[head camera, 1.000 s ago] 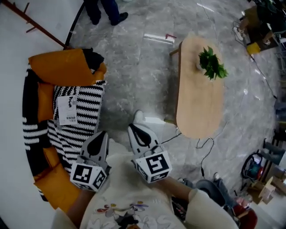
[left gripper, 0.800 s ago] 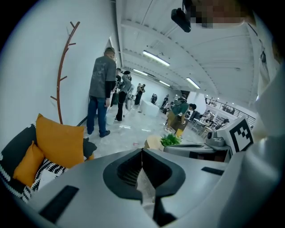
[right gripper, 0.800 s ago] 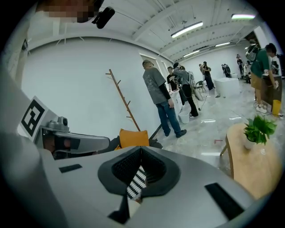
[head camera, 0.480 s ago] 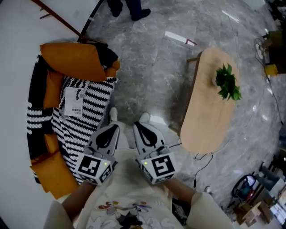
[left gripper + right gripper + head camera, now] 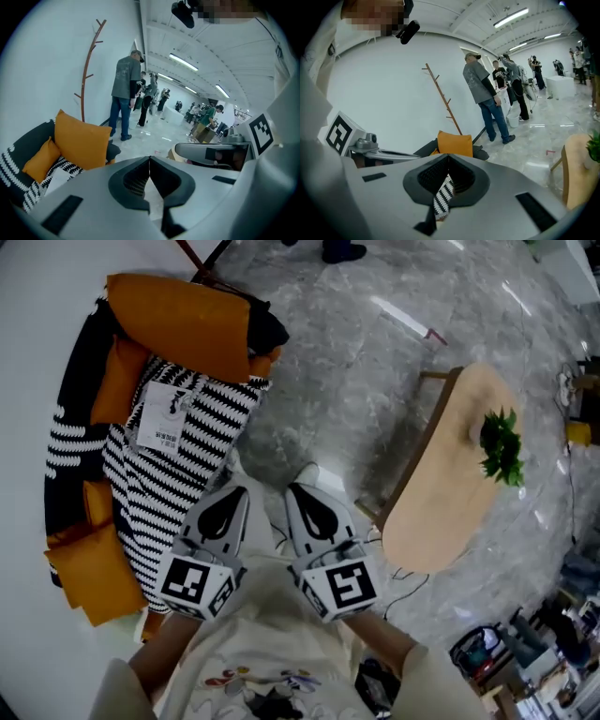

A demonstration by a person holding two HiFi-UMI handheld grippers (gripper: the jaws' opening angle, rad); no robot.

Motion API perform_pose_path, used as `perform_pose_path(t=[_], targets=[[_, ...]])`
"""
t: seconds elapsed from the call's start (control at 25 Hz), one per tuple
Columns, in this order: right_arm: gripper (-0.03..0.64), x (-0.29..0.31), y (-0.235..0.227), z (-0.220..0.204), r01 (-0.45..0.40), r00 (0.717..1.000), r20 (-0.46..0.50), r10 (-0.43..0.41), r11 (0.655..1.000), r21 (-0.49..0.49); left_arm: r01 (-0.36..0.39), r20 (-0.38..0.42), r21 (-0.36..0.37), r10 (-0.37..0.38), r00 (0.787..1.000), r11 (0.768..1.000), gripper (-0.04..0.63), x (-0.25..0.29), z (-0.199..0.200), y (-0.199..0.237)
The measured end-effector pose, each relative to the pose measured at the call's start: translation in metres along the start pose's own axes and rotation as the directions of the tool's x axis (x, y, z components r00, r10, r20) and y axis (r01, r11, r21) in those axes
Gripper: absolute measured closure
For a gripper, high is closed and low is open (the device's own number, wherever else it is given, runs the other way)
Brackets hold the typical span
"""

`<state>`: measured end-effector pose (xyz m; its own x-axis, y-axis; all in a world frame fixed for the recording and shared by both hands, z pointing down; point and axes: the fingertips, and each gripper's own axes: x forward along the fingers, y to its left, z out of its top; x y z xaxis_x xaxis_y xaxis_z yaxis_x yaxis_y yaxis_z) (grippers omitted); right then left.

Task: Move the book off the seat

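Note:
A white book (image 5: 167,418) lies flat on the black-and-white striped seat (image 5: 202,442) of an armchair at the upper left of the head view. Both grippers are held side by side close to my body, over the floor just right of the seat's front edge. My left gripper (image 5: 232,491) is shut with nothing in it, about a hand's length below the book. My right gripper (image 5: 303,489) is shut and empty too. In the left gripper view the jaws (image 5: 149,159) meet at the tips, as they do in the right gripper view (image 5: 449,156).
Orange cushions (image 5: 183,322) rest on the chair's back and arm. An oval wooden table (image 5: 441,493) with a small green plant (image 5: 500,446) stands to the right. A cable runs on the marble floor (image 5: 328,362). A coat rack (image 5: 443,96) and people (image 5: 485,93) stand beyond.
The head view has swung, so the chair sits higher and the table further right. Both grippers have come forward and closer together, the left one nearer the seat's edge. Both stay shut.

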<state>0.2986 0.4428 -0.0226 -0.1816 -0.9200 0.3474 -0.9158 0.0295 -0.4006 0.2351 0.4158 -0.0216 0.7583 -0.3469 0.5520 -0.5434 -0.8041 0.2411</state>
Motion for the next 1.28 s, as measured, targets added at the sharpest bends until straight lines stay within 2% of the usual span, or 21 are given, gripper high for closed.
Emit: perform_pose_path(t=[0.32,0.52,0.76,1.28], targets=[[0.611,0.064,0.051,-0.016,-0.075,0.991,-0.111,0.075,0.997,0.003,-0.096,0.053,-0.089,0.101,0.993,0.991,0.586,-0.011,0.000,0.088],[0.610,0.112,0.080,-0.039,-0.144,0.972,-0.192,0.137,0.989,-0.023,-0.147,0.069,-0.128,0.156,0.985,0.981,0.586,-0.019,-0.007,0.139],[0.609,0.179,0.111,-0.070,-0.215,0.943,-0.255,0.213,0.976,0.021,-0.205,0.058,-0.166,0.218,0.974,0.964,0.586,-0.026,-0.029,0.207],[0.609,0.287,0.144,-0.141,-0.233,0.895,-0.380,0.234,0.971,0.048,-0.315,0.053,-0.233,0.335,0.941,0.920,0.586,-0.017,-0.078,0.334]])
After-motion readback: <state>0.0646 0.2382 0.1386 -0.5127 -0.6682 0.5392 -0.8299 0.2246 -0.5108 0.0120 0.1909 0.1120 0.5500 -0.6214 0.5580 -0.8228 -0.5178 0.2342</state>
